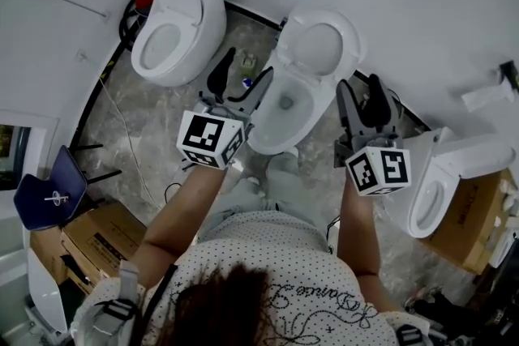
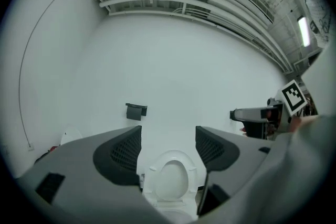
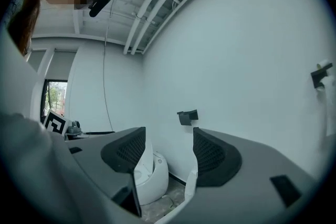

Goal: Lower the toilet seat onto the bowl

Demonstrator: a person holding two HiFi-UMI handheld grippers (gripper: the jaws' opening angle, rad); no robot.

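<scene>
Both arms reach forward and down from the torso, bare forearms roughly parallel.

Left claw [image 1: 250, 63]: jaws wide apart, pads clear of any contact, tips pointing forward and slightly toward the right claw. Its marker cube [image 1: 209, 139] sits behind the jaws, with the left forearm [image 1: 182, 211] behind that.

Right claw [image 1: 358, 85]: jaws also wide apart and empty, tips pointing straight ahead. Its marker cube [image 1: 379, 169] sits just behind the jaws, above the right forearm [image 1: 357, 227].

The two claws are level and well apart.
</scene>
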